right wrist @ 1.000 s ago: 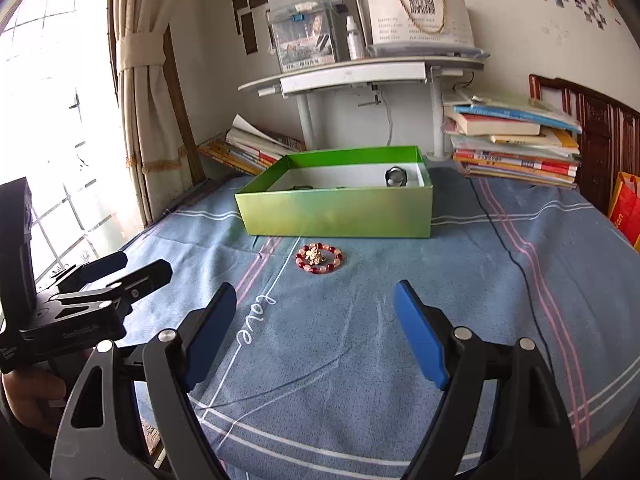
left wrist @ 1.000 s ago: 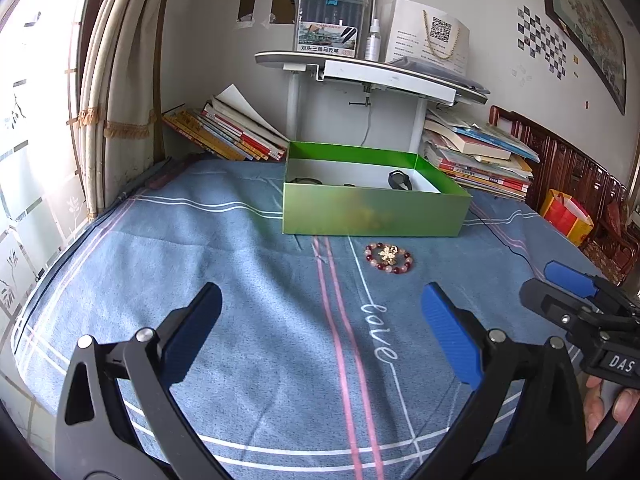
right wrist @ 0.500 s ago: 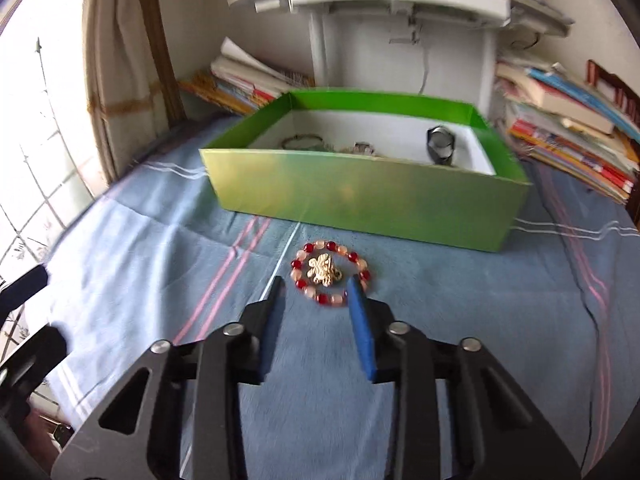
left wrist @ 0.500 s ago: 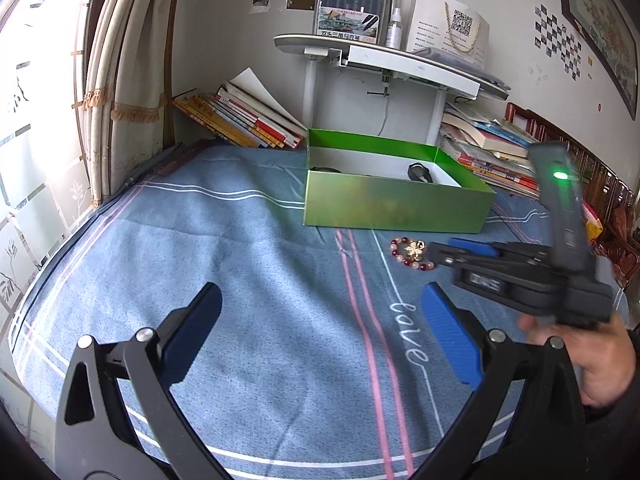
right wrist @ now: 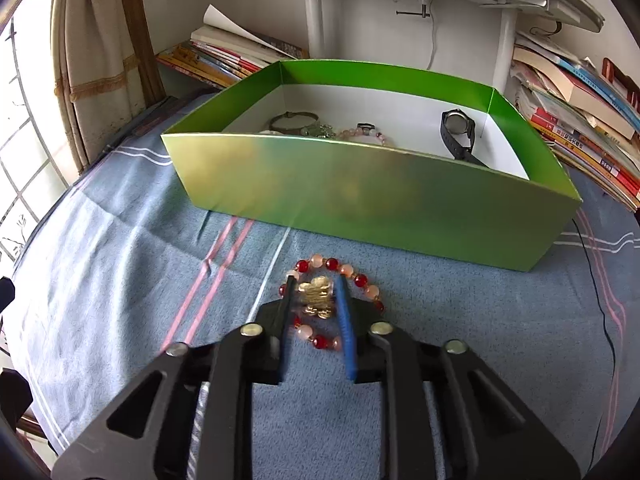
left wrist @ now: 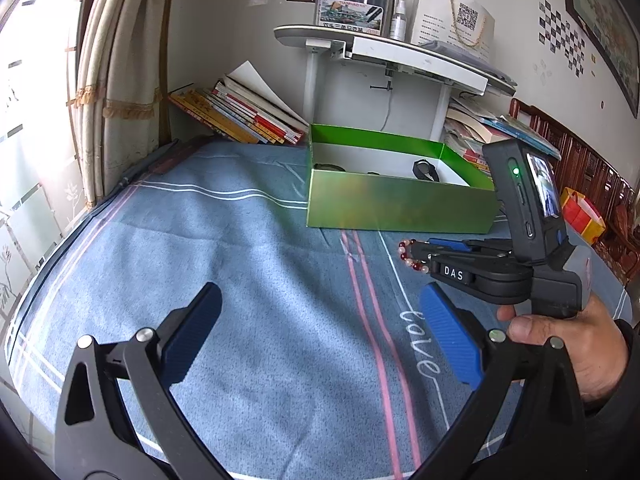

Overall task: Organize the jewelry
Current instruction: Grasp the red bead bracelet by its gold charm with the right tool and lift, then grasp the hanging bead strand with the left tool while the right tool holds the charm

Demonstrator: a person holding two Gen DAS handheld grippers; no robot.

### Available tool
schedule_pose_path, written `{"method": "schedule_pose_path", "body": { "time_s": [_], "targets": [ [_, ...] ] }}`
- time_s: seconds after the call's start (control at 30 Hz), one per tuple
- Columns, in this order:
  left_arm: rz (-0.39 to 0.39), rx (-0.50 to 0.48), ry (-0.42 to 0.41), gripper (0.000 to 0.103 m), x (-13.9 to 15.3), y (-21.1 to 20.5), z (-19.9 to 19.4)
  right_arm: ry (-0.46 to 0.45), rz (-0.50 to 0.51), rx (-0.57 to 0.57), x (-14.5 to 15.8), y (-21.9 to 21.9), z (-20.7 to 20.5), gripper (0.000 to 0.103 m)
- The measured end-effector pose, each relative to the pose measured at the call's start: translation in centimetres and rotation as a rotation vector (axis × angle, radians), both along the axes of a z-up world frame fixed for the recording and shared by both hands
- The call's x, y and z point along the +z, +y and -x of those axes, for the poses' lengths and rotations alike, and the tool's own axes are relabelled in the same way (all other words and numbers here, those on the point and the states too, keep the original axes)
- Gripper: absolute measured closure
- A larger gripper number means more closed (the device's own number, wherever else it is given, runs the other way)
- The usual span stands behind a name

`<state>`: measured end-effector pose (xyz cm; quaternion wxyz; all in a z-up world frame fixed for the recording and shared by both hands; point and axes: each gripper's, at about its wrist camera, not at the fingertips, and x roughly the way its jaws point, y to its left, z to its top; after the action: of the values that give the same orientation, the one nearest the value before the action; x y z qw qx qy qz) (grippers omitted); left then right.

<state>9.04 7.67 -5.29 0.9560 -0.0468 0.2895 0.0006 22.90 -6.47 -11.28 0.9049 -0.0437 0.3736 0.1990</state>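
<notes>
Round bead bracelet [right wrist: 334, 304], glossy red and pink, gold charm, before green box [right wrist: 360, 196]. Right gripper [right wrist: 316, 300] angled down, just narrowed onto charm. Left gripper [left wrist: 320, 336] wide, empty.

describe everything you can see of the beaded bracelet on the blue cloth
The beaded bracelet is a ring of glossy red and pale pink beads with a gold charm at its middle. It lies flat on the blue cloth, just in front of the green box. The right gripper has been closing, and its blue pads now flank the charm, seemingly pinching it.
</notes>
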Motion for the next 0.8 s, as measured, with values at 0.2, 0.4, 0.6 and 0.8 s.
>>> {"method": "schedule_pose_path", "body": {
  "time_s": [0.2, 0.4, 0.6, 0.8],
  "targets": [
    [-0.022, -0.052, 0.037, 0.004, -0.4, -1.3, -3.1, -0.076, -0.132, -0.037, 3.2, -3.5, 2.2, 0.088],
    [-0.077, -0.131, 0.107, 0.006, -1.2, -4.7, -8.4, -0.128, -0.199, -0.063, 5.7, -7.6, 5.4, 0.088],
    [-0.104, -0.17, 0.225, 0.044, -3.1, -7.4, -13.6, -0.138, -0.214, -0.094, 6.1, -10.2, 7.0, 0.088],
    [-0.131, -0.178, 0.299, 0.095, -4.9, -8.2, -15.9, -0.137, -0.223, -0.089, 6.1, -11.0, 7.7, 0.088]
  ]
}}
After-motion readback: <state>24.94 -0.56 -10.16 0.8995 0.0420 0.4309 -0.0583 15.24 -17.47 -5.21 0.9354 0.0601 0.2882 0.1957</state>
